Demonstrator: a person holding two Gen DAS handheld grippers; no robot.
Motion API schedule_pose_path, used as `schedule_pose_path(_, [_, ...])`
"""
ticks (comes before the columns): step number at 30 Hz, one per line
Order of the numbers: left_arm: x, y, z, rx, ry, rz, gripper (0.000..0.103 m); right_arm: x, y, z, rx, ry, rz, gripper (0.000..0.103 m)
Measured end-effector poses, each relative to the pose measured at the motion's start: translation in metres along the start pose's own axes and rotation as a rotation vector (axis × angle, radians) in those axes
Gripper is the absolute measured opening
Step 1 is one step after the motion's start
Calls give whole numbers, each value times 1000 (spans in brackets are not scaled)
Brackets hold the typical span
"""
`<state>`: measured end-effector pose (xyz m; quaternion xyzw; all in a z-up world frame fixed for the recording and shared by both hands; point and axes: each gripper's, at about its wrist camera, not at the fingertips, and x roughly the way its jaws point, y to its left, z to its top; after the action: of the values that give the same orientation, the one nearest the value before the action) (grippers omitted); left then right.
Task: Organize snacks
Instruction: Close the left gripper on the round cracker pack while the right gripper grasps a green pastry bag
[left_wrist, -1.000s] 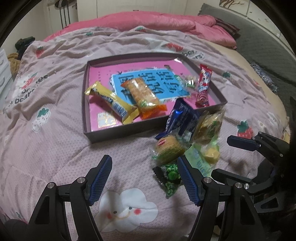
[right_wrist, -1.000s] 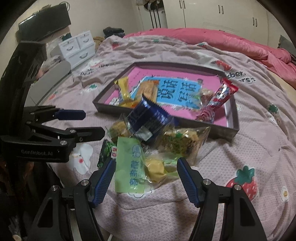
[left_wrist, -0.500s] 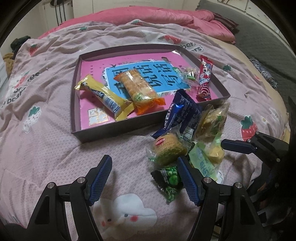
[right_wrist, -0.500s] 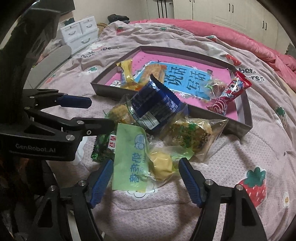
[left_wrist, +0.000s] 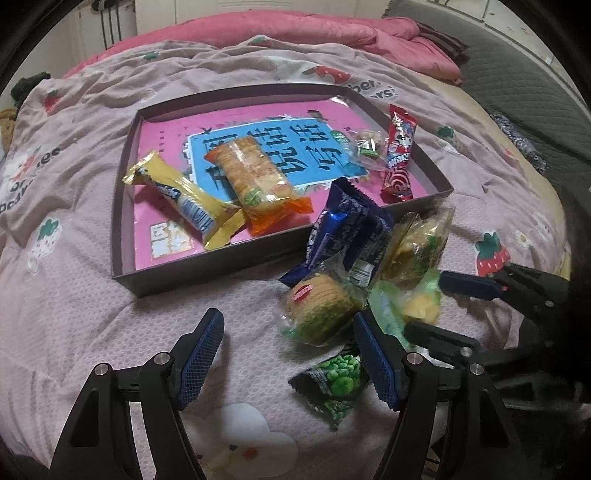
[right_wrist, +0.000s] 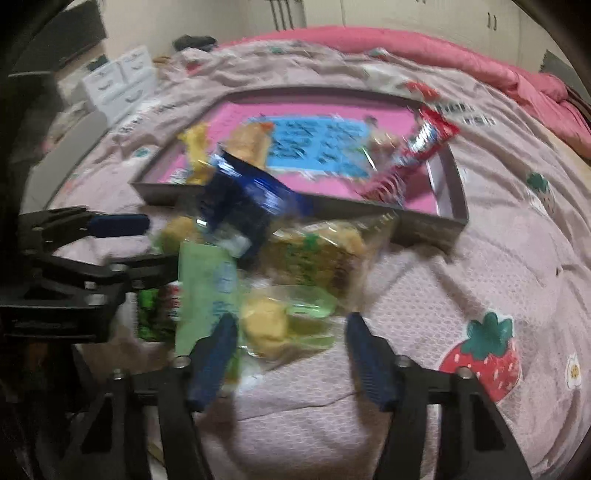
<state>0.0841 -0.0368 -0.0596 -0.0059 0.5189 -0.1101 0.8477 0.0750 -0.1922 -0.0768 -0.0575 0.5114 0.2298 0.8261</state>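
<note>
A dark tray (left_wrist: 177, 275) with a pink floor lies on the bed and holds a yellow bar (left_wrist: 184, 201), an orange cracker pack (left_wrist: 255, 177) and a red candy (left_wrist: 399, 155). A loose pile lies in front of it: a blue pack (left_wrist: 351, 225), a round cake (left_wrist: 321, 306), a green pea pack (left_wrist: 336, 384) and a pale green cake pack (right_wrist: 266, 325). My right gripper (right_wrist: 291, 319) straddles the pale green pack, its jaws closing, and the right pad stands clear of it. My left gripper (left_wrist: 287, 319) is open at the round cake's near edge.
The pink strawberry-print quilt (left_wrist: 74, 295) covers the bed, and a rose blanket (left_wrist: 332, 29) is bunched at the far end. White drawers (right_wrist: 118, 85) stand off the bed at the left. A clear pack of green-flecked cake (right_wrist: 317, 251) leans by the tray's front wall.
Both grippers have sunk closer to the pile. The right gripper's jaws have narrowed around the pale green pack. The left jaws keep the same width.
</note>
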Motion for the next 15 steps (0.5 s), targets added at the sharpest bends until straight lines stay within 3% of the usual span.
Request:
schedule_pose_path(10, [7, 9, 2, -64, 18, -77, 74, 12, 5, 7, -42, 7, 75, 56])
schedule_pose_path(12, [9, 11, 3, -80, 25, -95, 74, 10, 6, 8, -49, -8, 91, 50])
schedule_pose_path(15, [12, 11, 2, -96, 35, -131, 61, 6, 11, 7, -70, -23, 94, 46])
